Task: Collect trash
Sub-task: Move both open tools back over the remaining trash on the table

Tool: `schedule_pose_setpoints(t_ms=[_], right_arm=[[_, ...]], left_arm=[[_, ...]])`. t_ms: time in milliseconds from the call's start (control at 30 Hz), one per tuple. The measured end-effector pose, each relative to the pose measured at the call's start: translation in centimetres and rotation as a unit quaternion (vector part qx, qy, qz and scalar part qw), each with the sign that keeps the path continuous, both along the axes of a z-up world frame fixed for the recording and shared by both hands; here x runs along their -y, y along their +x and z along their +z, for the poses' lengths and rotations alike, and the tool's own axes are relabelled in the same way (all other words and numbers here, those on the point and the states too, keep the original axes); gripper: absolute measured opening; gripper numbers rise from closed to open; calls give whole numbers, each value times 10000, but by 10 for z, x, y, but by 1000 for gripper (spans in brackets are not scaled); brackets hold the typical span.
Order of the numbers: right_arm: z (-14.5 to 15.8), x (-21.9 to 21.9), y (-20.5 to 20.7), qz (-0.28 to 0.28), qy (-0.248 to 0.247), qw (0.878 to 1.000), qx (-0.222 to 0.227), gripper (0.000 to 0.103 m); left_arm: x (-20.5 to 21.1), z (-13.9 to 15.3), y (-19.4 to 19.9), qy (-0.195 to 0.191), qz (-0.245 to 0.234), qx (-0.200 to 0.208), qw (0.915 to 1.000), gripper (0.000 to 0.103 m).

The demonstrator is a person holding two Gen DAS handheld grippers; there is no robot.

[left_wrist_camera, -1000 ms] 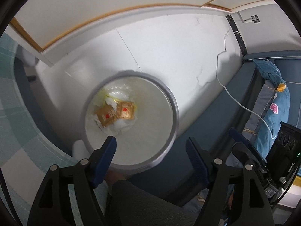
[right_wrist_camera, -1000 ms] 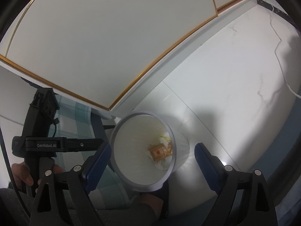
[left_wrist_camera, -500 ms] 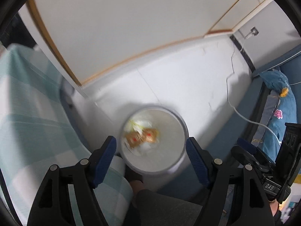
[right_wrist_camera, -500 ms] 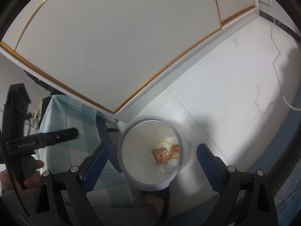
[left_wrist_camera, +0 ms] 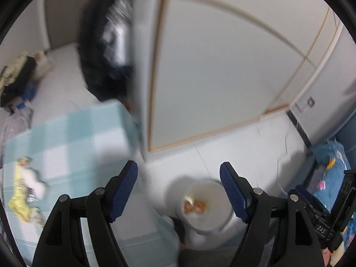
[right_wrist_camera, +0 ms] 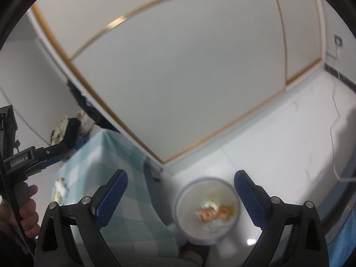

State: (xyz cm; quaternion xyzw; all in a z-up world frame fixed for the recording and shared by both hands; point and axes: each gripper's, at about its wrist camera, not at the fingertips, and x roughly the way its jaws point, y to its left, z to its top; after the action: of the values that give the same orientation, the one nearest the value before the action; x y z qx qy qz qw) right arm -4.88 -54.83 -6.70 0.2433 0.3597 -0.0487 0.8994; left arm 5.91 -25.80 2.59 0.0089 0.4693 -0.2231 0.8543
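A white round trash bin (left_wrist_camera: 205, 207) (right_wrist_camera: 208, 209) stands on the floor beside the table; orange wrappers (right_wrist_camera: 213, 213) and white tissue lie inside it. A yellow wrapper with white scraps (left_wrist_camera: 21, 191) (right_wrist_camera: 59, 188) lies on the checked tablecloth. My left gripper (left_wrist_camera: 179, 191) is open and empty, high above the table edge and bin. My right gripper (right_wrist_camera: 180, 197) is open and empty, above the bin and the table corner. The left gripper also shows in the right wrist view (right_wrist_camera: 33, 155).
The table with a teal checked cloth (left_wrist_camera: 73, 138) (right_wrist_camera: 100, 153) is at the left. White cabinet doors with gold trim (left_wrist_camera: 222, 77) stand behind. A blue sofa with a patterned cushion (left_wrist_camera: 331, 166) is at the right. A white cable (right_wrist_camera: 333, 151) runs over the floor.
Both grippers have risen and swung left away from the bin. The table and the yellow wrapper have come into view, and the bin looks smaller and lower.
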Motion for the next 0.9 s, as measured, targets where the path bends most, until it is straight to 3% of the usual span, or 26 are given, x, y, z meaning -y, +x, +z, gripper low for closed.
schedule_pose_setpoints(t_ms=[133, 300, 433, 633, 900], right_arm=[[35, -30, 2, 274, -195, 9984, 458, 100], [78, -66, 0, 368, -415, 9921, 1125, 101], [105, -99, -1, 593, -521, 9836, 1622, 103], [120, -151, 7, 987, -513, 9759, 1877, 103], [112, -214, 36, 1477, -69, 9757, 1614, 103]], left_arm=[[-47, 24, -4, -229, 283, 456, 9983, 73], [-96, 39, -11, -461, 692, 735, 9938, 73], [-132, 48, -17, -412, 1031, 962, 9891, 73], [-181, 52, -22, -514, 1505, 1073, 9814, 73], [-242, 34, -16, -549, 2259, 1192, 9653, 73]])
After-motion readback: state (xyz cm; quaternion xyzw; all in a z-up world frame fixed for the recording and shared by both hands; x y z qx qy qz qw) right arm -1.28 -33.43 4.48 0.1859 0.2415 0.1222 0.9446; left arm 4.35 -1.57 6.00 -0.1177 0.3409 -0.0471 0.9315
